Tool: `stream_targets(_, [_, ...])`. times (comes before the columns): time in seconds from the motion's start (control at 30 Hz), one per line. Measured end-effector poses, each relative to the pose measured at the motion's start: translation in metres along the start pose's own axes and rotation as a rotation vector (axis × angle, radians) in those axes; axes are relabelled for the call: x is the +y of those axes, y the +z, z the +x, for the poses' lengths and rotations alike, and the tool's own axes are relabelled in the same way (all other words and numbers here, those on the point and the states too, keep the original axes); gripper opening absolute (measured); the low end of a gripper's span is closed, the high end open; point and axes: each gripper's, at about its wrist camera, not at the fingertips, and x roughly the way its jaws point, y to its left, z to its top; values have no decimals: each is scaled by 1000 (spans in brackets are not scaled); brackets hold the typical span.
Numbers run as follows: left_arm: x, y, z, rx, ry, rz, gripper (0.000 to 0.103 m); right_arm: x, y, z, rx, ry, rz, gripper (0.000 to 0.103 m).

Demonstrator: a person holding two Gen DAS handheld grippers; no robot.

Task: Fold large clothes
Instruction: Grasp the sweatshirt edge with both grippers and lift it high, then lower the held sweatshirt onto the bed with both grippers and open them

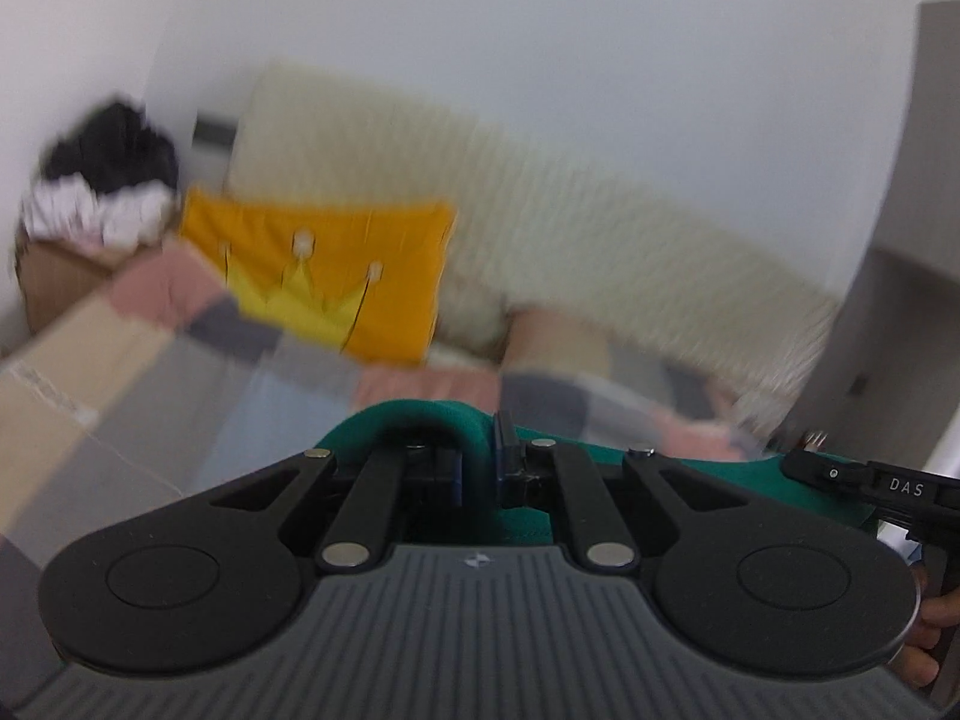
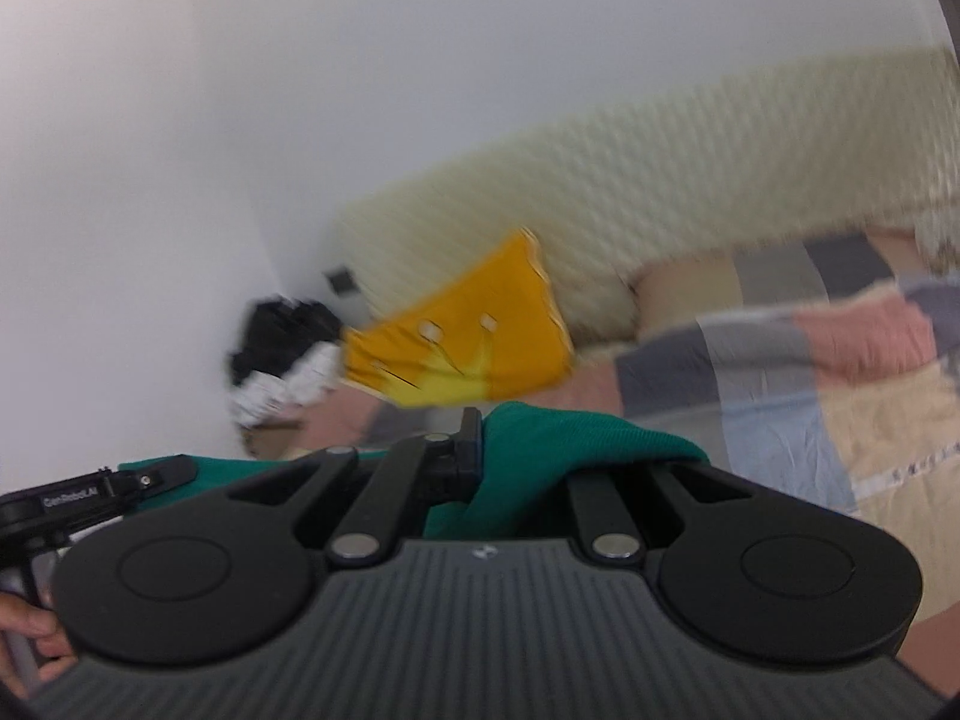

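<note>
A green garment is held up above a bed covered with a patchwork quilt in pink, grey, blue and beige. The left tongs are pressed together on a rolled edge of the green cloth, which loops over the left finger and hangs down between the two. The right tongs are likewise pinched on the same garment, whose fold drapes across the right-hand linkage. The cloth is stretched between both tongs, each of which is seen at the edge of the other's view. An orange cushion with a yellow crown is propped against a cream quilted headboard at the far side of the bed. A cardboard box heaped with dark and white laundry is seen in the corner by the white wall. Much of the background is blurred. A hand is glimpsed on the left handle
</note>
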Motion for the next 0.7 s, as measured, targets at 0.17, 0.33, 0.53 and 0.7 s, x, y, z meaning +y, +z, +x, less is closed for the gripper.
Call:
stream_targets(0.17, [55, -53, 158, 168, 36, -41, 11, -31, -67, 81, 111, -58, 48, 10])
stream_targets(0.33, [91, -104, 248, 293, 70, -32, 12, -63, -114, 136, 247, -101, 89, 10])
stream_targets(0.53, [102, -124, 277, 373, 112, -40, 15, -83, -136, 170, 352, -109, 144, 11])
stream_targets(0.7, [88, -116, 250, 387, 84, -2, 25, -74, -133, 164, 352, -125, 168, 17])
